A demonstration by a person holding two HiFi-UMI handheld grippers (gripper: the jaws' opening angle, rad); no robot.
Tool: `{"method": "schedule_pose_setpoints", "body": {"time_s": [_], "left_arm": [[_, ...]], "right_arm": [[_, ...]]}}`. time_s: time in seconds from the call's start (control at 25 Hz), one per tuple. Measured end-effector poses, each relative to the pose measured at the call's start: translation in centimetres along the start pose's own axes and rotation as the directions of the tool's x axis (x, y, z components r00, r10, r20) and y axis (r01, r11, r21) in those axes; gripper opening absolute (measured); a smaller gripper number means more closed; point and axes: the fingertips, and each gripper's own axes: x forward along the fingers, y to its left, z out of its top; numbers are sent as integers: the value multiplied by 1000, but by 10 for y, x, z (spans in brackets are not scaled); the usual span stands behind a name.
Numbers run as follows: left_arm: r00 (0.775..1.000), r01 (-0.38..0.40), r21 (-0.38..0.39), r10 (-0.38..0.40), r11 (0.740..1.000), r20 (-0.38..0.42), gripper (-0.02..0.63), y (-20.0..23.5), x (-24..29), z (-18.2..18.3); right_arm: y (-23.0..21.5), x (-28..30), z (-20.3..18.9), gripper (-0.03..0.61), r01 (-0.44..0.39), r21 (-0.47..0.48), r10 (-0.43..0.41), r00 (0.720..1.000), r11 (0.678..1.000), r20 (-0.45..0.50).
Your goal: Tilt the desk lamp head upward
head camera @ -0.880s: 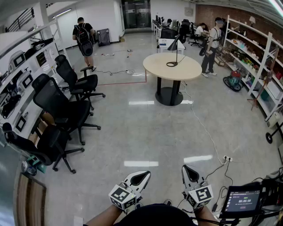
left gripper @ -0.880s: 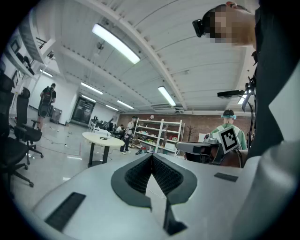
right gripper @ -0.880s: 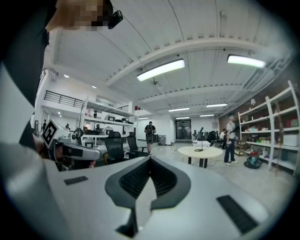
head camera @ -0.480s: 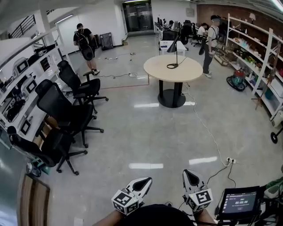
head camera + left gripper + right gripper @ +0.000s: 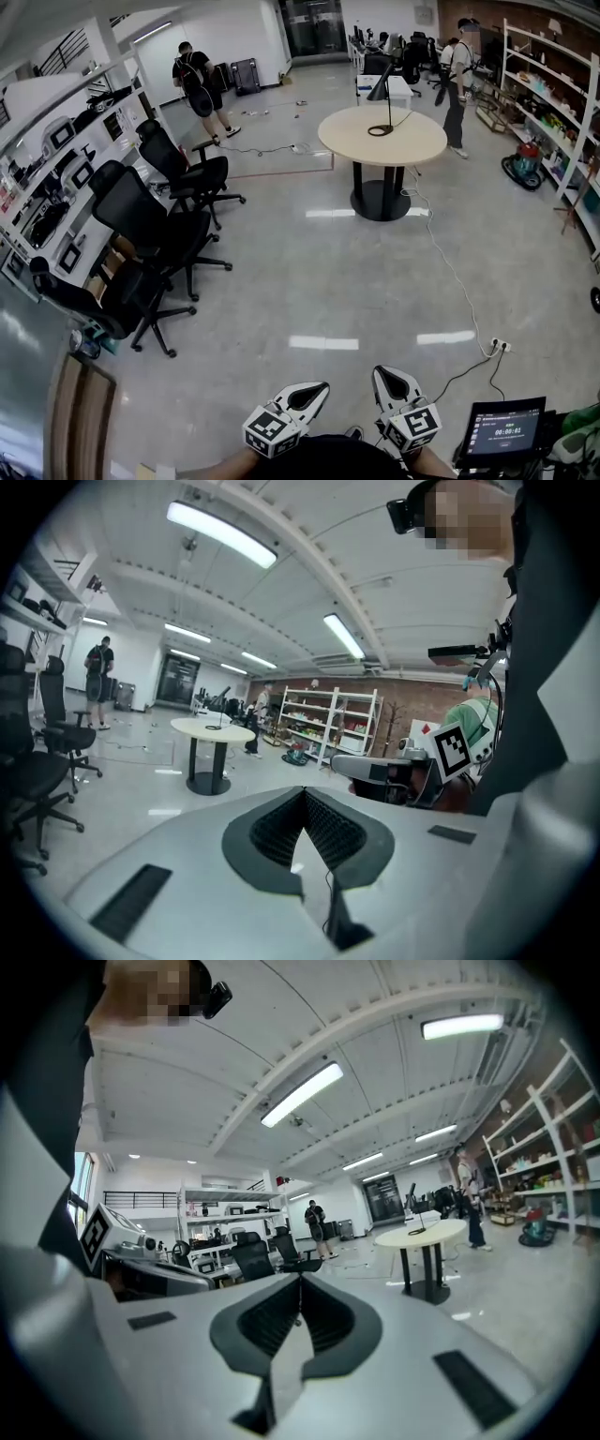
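Note:
A black desk lamp (image 5: 382,103) stands on a round beige table (image 5: 412,145) far across the room, its head tilted down and a cord trailing off the table. In the left gripper view the table (image 5: 212,729) shows small at mid-left, and the right gripper view has the table (image 5: 424,1233) with the lamp (image 5: 417,1218) at right. My left gripper (image 5: 314,391) and right gripper (image 5: 387,379) are held close to my body at the bottom edge of the head view, both shut with nothing between the jaws. Both are far from the lamp.
Several black office chairs (image 5: 150,225) line the left side beside white shelving (image 5: 56,150). A cable (image 5: 450,272) runs over the floor to a power strip (image 5: 500,346). A screen (image 5: 504,431) sits at lower right. People stand at the back (image 5: 199,82) and near the right shelves (image 5: 457,75).
The head view has shifted: table and lamp sit slightly lower and further right in the picture, the chairs closer. Both grippers stay shut at the bottom edge.

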Motion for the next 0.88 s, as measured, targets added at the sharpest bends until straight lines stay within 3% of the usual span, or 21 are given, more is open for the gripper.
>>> {"method": "schedule_pose_setpoints", "body": {"time_s": [0.24, 0.4, 0.64, 0.88], "left_arm": [[999, -27, -8, 27, 1000, -19, 3, -16, 21, 9], [1000, 3, -9, -3, 1000, -31, 3, -11, 40, 9], [994, 98, -17, -99, 995, -46, 3, -9, 88, 12], [987, 161, -39, -162, 986, -16, 3, 28, 136, 37]], "right_arm": [[-31, -12, 8, 5, -15, 21, 15, 1000, 1000, -5], [-38, -6, 6, 5, -3, 17, 3, 1000, 1000, -3], [-82, -12, 13, 5, 127, -11, -127, 992, 992, 15], [-119, 12, 20, 5, 219, -11, -219, 975, 976, -23]]}}
